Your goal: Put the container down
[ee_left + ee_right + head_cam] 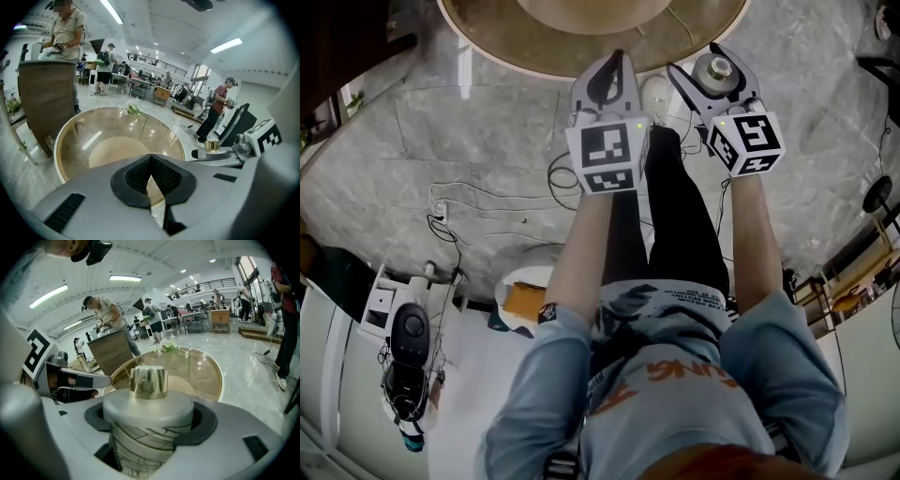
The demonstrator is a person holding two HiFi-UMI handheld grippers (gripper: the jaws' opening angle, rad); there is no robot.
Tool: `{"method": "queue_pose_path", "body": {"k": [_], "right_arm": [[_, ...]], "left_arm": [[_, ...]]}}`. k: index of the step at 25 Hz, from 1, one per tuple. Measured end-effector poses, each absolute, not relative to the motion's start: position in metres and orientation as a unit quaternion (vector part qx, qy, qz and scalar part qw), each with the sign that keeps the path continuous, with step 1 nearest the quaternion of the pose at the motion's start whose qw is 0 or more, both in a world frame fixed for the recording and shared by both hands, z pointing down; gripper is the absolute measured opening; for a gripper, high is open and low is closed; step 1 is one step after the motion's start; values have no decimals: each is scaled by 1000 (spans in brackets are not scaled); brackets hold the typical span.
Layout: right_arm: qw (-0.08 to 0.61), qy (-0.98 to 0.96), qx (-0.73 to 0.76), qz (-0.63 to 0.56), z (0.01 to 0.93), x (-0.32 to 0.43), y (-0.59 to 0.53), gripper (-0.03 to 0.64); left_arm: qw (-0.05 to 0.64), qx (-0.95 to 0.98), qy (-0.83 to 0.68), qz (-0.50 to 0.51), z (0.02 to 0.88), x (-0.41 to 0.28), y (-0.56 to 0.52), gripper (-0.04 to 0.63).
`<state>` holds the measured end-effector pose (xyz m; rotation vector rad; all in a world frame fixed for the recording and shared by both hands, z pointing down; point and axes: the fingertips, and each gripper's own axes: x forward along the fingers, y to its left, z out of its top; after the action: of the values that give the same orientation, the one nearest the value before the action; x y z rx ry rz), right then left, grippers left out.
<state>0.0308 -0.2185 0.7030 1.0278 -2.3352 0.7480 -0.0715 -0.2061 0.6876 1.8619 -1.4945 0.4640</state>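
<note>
container (147,437): pale body with dark line pattern, grey lid, shiny gold knob (148,382) on top; upright, held in the air just short of the round glass counter's (487,49) near rim, not touching the glass
right hand-held gripper (719,77): jaws part open and pressed on both sides of the container just under its lid; it sits just outside the counter's rim, over the marble floor (441,131)
left hand-held gripper (613,67): jaws brought together with nothing between them, the dark pads (161,174) meeting in a v; its tips reach the counter's near rim, just beside the right one
marker cubes: one on each hand-held gripper, on the side away from the counter, the left (605,155) and the right (750,141)
counter: round, clear glass top with a pale gold rim and a light round base showing through it
flowers (133,110): a small green and white sprig at the counter's far edge
wooden stand (47,93): just beyond the counter, a person working at it
cables (487,206): loose on the floor, well away from the counter, beside the person's legs
</note>
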Motion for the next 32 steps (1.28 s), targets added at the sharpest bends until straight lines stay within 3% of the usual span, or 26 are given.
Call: {"method": "queue_pose_path", "body": {"k": [32], "right_arm": [[235,-896,343,158,766,-24,-361,359]], "left_arm": [[347,705,-588,192,728,-70,-273,23]]}}
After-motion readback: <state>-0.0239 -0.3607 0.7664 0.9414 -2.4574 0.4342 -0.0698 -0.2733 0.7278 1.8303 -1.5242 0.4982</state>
